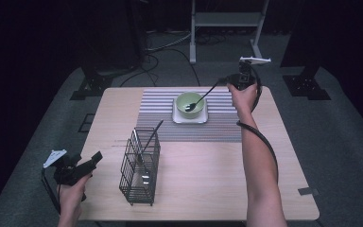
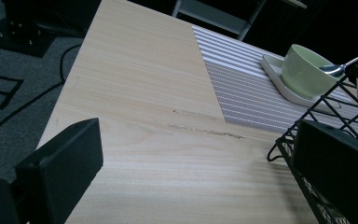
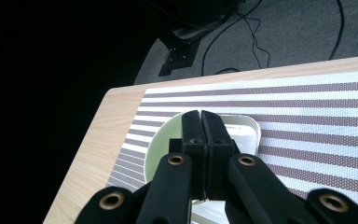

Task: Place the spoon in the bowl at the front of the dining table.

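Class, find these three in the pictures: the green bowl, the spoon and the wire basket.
green bowl (image 1: 189, 102), high view, inner wall.
spoon (image 1: 207, 93), high view, mid-handle.
wire basket (image 1: 137, 176), high view, near side mesh.

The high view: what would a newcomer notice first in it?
First the right hand-held gripper, shut on a dark spoon whose tip dips into the green bowl on a white square plate, on the striped mat. Then the black wire caddy near the table's front left, beside the open left hand-held gripper.
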Demonstrator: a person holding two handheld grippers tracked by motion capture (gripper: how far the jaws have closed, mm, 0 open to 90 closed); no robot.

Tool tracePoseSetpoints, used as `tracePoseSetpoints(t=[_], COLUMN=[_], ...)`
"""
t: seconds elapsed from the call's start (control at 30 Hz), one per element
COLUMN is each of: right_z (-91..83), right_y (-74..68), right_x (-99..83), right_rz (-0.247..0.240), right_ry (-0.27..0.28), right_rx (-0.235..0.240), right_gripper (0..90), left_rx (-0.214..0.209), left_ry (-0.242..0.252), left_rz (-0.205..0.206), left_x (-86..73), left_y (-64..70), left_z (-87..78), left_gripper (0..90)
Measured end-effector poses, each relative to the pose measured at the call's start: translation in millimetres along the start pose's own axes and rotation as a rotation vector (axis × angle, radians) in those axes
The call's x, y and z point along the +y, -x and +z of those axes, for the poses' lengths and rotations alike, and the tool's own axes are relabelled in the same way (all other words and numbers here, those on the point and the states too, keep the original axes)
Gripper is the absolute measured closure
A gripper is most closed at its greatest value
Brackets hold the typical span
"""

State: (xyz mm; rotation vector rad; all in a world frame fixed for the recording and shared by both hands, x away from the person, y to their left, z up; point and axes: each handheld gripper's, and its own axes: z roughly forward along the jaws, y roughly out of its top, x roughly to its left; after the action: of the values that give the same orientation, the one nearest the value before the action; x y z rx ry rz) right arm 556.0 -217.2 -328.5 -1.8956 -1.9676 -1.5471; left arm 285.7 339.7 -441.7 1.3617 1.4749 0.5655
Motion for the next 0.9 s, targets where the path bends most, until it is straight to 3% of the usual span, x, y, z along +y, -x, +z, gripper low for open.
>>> tracePoseSetpoints(t=[0.9], right_z=[9.3], right_y=[18.3], right_x=[-16.7], right_rz=[0.052], right_ry=[0.01], right_rx=[-0.007], right_gripper=[89.2], left_rx=[0.004], left_ry=[0.0], left_rz=[0.011], left_x=[0.0], left_y=[0.9], left_z=[-1.1], left_gripper=[1.0])
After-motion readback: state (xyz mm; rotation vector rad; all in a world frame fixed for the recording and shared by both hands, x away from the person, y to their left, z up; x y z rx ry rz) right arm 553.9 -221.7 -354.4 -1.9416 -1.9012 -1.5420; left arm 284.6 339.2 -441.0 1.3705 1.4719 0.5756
